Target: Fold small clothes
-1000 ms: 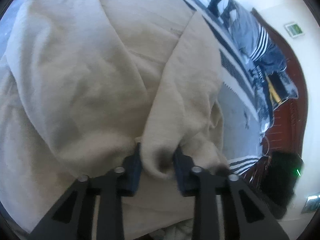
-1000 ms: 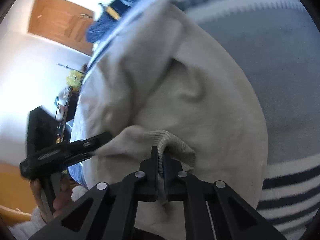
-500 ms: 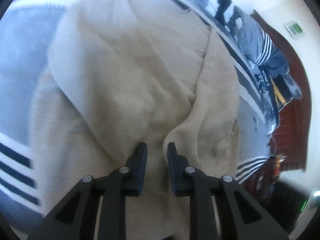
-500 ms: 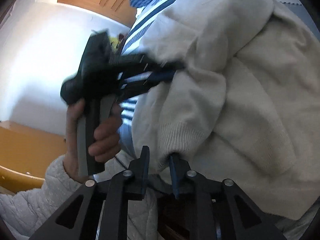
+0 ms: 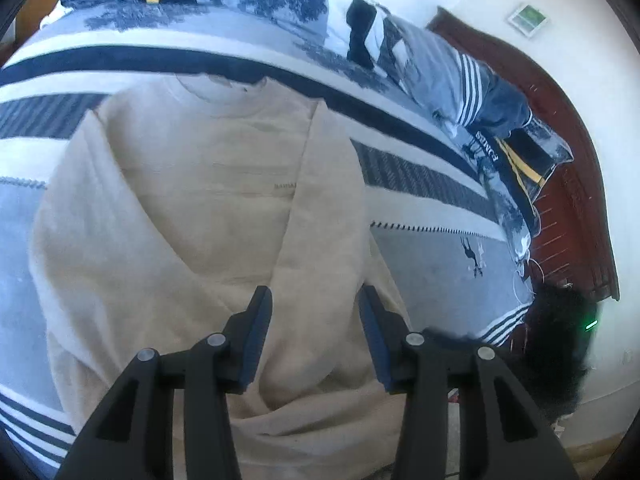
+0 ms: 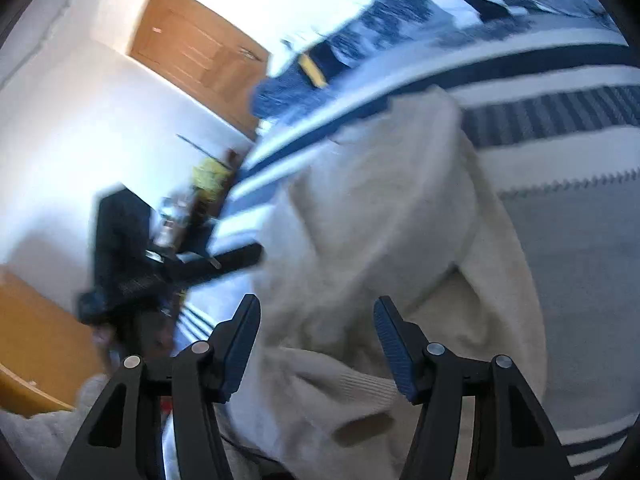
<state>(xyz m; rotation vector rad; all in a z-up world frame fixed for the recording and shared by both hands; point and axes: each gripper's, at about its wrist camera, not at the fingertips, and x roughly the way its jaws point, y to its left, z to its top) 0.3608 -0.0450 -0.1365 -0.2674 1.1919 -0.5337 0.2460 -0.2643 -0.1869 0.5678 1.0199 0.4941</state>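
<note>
A cream sweatshirt (image 5: pixel 208 216) lies on a striped bed cover (image 5: pixel 436 256), neck away from me, both sleeves folded inward over the body. My left gripper (image 5: pixel 316 304) is open and empty, hovering above the folded right sleeve near the hem. In the right wrist view the same sweatshirt (image 6: pixel 384 248) shows bunched, with a ribbed cuff (image 6: pixel 360 396) lying below my right gripper (image 6: pixel 316 312), which is open and empty. The left gripper (image 6: pixel 236 260) shows blurred at the sweatshirt's left edge.
Blue patterned pillows (image 5: pixel 492 120) lie along a dark red headboard (image 5: pixel 576 200). A black device with a green light (image 5: pixel 576 340) stands beside the bed. A wooden door (image 6: pixel 196 52) and a cluttered black stand (image 6: pixel 132 240) are at the left.
Both grippers have let go of the sweatshirt, opened wide and pulled back. The sleeves now lie folded on the body.
</note>
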